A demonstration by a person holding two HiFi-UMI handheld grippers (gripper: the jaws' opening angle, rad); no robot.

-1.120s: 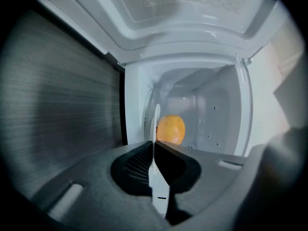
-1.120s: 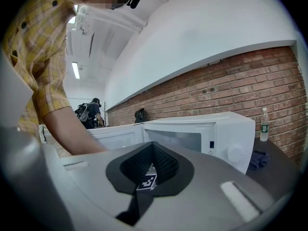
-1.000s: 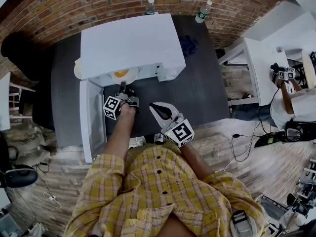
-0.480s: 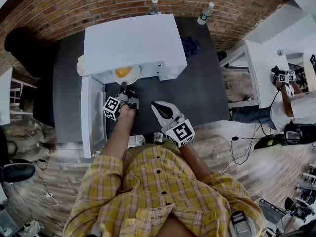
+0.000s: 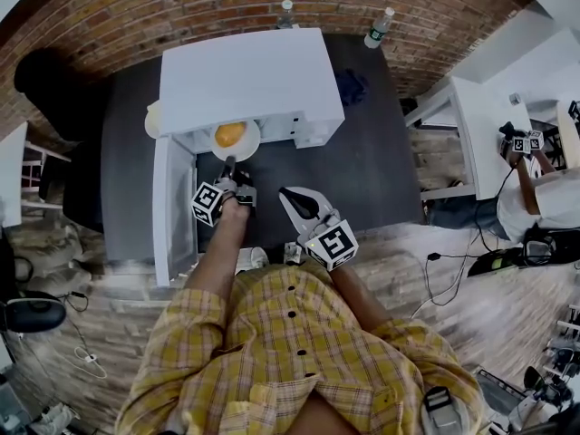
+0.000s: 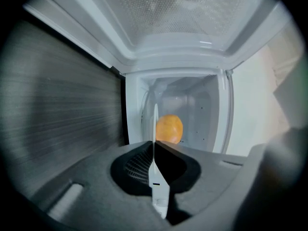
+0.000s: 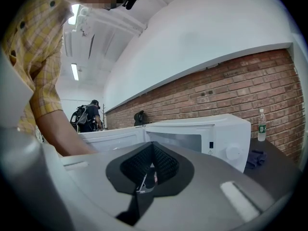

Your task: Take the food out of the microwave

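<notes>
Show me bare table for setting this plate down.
Barest: the table front-right of the microwave, below the blue cloth, beyond the right gripper. A narrow strip lies left of the open door. Crowded between door and right gripper, where the left gripper holds the plate.

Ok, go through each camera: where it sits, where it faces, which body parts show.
Head view: on the head, steeply down onto the boxy white microwave; shirt, forearms, left gripper, right gripper show.
Left gripper view: looks into the microwave along its clamped thin white plate to the round orange food.
Right gripper view: faces the microwave's front; a forearm shows.
Shared: the microwave.
</notes>
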